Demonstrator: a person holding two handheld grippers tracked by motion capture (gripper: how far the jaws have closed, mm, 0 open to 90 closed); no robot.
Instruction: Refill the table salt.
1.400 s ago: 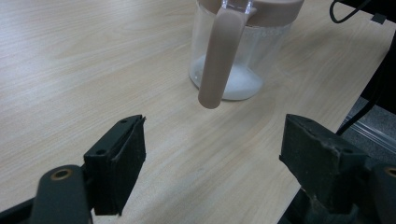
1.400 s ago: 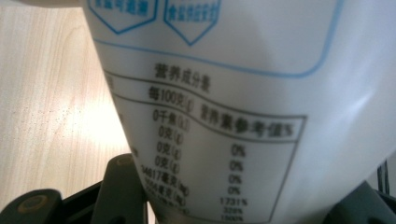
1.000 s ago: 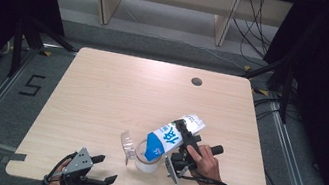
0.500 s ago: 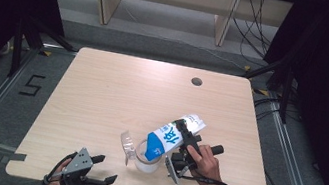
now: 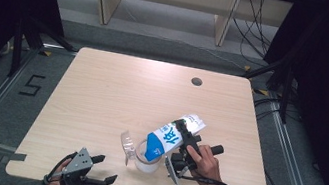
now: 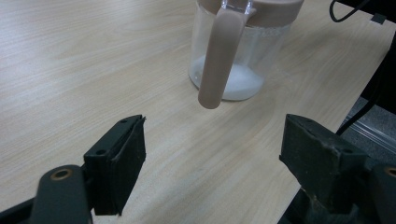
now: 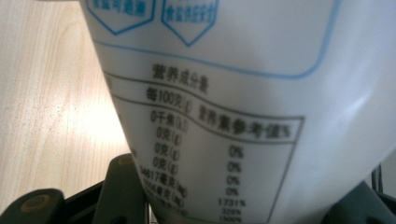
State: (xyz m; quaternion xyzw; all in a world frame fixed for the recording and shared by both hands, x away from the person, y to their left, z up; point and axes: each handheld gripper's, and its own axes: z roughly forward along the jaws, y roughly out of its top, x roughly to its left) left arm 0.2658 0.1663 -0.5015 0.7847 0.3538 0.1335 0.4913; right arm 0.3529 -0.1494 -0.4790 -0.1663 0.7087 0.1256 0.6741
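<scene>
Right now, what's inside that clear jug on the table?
A low white layer sits at the bottom of the clear jug. The tilted bag in the right gripper covers its mouth from above.

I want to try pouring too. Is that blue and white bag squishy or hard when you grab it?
Probably squishy: the bag bulges and curves between the right gripper's fingers, so it looks like soft plastic. It likely sags if held by one end. Its smooth, shiny skin may be a bit slippery.
</scene>
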